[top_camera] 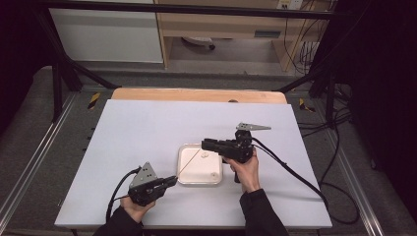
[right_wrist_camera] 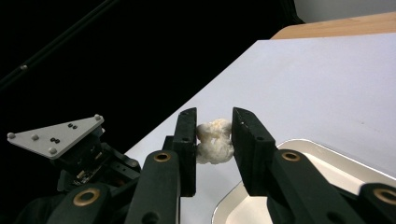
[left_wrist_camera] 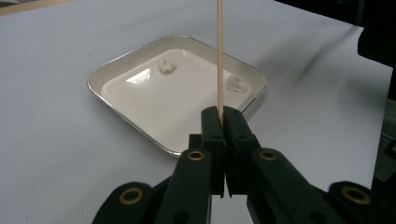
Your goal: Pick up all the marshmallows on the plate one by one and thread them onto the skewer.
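My left gripper (left_wrist_camera: 219, 116) is shut on a thin wooden skewer (left_wrist_camera: 219, 60) that points out over a shallow white tray (left_wrist_camera: 116, 98). From above, the left gripper (top_camera: 172, 180) sits at the tray's (top_camera: 183, 181) near left corner, and the skewer (top_camera: 188, 162) slants up-right toward my right gripper (top_camera: 203, 144). The right gripper (right_wrist_camera: 214, 116) is shut on a knobbly white lump (right_wrist_camera: 214, 142), held above the tray's far edge (right_wrist_camera: 299, 145). Two similar white pieces (left_wrist_camera: 167, 66) (left_wrist_camera: 236, 83) lie in the tray.
The tray stands on a white board (top_camera: 147, 132) over a wooden table (top_camera: 196, 94). Black cables (top_camera: 295, 174) trail from the right gripper across the board's right side. A dark frame and shelving stand beyond the table.
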`<state>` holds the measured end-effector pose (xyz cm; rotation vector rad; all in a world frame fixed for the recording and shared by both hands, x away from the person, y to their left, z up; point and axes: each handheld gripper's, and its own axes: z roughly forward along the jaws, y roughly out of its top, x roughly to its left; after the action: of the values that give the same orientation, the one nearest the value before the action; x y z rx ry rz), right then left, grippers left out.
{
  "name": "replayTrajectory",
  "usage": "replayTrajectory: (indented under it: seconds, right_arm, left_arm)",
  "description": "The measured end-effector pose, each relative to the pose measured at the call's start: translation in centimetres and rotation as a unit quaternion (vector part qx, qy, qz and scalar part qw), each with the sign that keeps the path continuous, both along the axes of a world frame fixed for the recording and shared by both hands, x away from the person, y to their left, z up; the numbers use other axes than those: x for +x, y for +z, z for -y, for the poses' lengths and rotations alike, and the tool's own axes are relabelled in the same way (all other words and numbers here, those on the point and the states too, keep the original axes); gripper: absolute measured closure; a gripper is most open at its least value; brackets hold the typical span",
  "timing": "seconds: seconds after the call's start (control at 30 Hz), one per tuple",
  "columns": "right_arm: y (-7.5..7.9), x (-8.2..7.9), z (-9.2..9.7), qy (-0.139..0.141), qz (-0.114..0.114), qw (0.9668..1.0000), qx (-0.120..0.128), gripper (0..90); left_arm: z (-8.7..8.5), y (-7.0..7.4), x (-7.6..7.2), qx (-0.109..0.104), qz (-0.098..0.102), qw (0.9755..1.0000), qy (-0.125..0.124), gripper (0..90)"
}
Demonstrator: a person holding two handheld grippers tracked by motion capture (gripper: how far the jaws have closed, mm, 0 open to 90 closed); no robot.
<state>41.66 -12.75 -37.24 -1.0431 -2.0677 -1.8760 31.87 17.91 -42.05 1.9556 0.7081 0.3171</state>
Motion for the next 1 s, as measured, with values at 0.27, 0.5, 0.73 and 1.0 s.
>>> replayTrajectory:
  seconds: [0.27, 0.5, 0.73, 1.0]
  right_arm:
    - [-0.2, 0.0, -0.2, 0.009, -0.004, 0.9999, 0.005, 72.0]
    - [-0.8, -0.1, -0.6, 0.02, -0.013, 0.9997, 0.006, 72.2]
    - [-1.0, -0.3, -0.8, 0.024, -0.016, 0.9995, 0.009, 73.1]
    - [-1.5, -0.6, -1.2, 0.025, -0.018, 0.9995, 0.006, 73.9]
  left_arm:
    - [0.1, 0.0, -0.1, 0.0, 0.003, 1.0, -0.002, 88.3]
    - [0.1, -0.1, -0.1, 0.001, 0.005, 1.0, -0.002, 88.3]
    - [0.2, -0.1, -0.2, 0.001, 0.006, 1.0, -0.002, 88.4]
    - [0.3, -0.2, -0.2, 0.003, 0.003, 1.0, -0.003, 88.5]
